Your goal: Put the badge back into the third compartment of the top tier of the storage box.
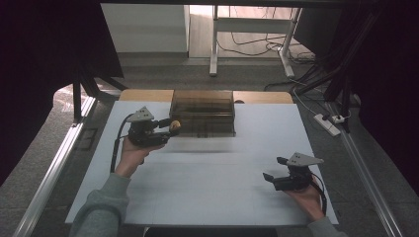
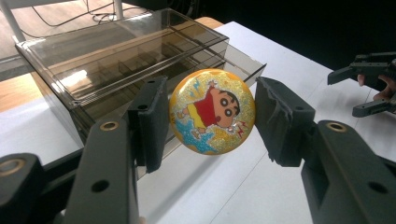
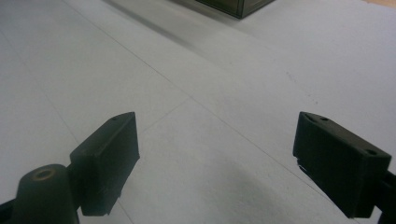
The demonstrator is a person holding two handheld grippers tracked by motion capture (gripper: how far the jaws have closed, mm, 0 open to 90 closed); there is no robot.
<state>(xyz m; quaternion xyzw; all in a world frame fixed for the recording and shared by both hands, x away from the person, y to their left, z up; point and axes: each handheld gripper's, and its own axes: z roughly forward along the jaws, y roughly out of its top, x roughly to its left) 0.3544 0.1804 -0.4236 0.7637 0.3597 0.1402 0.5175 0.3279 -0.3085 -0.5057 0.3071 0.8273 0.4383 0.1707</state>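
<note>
Pinching the round cartoon badge by its edges beside the smoky organiser box, the left tool should approach level; right tool rests spread above the surface.

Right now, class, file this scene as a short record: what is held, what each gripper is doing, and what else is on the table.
held thing: round cartoon badge
left gripper: shut on the badge, raised beside the box
right gripper: open, nothing between its jaws, low over the table
box: smoky clear plastic with compartments, at the table's far edge
table: white top
</note>
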